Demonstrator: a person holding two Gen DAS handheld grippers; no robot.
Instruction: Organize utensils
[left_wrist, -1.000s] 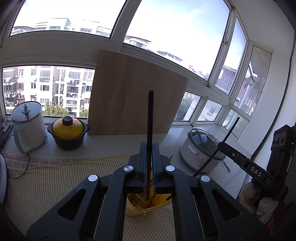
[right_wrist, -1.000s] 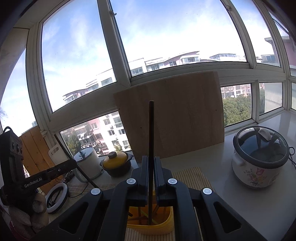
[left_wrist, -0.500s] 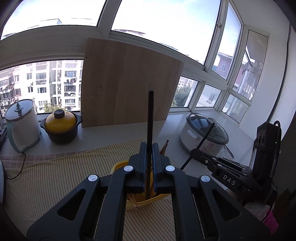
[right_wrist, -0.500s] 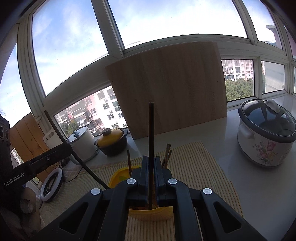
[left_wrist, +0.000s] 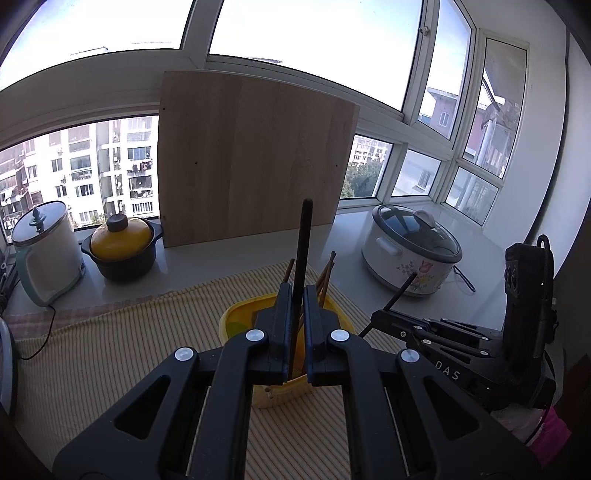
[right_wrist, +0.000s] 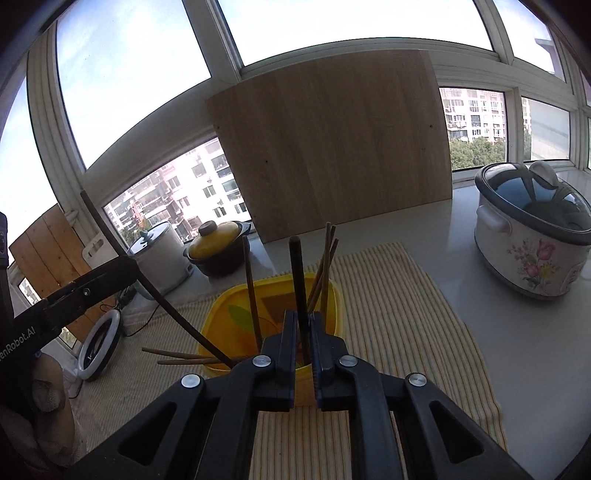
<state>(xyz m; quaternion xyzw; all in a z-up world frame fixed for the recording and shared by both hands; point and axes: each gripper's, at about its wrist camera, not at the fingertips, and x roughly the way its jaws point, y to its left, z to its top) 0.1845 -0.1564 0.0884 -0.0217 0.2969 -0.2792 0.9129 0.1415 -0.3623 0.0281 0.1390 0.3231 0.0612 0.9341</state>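
Grippers both clamped narrow: left gripper (left_wrist: 295, 295) held one thin dark stiff chopstick (left_wrist: 301, 258) upright; right gripper (right_wrist: 303, 325) pinched a second dark chopstick (right_wrist: 298, 280), each above the yellow plastic holder cup (right_wrist: 332, 295) on the striped yellow mat (right_wrist: 406, 314). Sticks judged light, rigid, slippery (mid-shaft grip best). Brown wooden chopsticks (right_wrist: 327, 258) already standing inside crowded the opening; floral white cooker (right_wrist: 532, 254) stood well apart.

Container (right_wrist: 332, 295) on mat (right_wrist: 424, 314); board (right_wrist: 332, 147) behind, cooker (right_wrist: 532, 258) right.

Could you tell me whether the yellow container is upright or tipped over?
Upright: the yellow container stands on the striped mat, mouth upward, with chopsticks sticking up from it.
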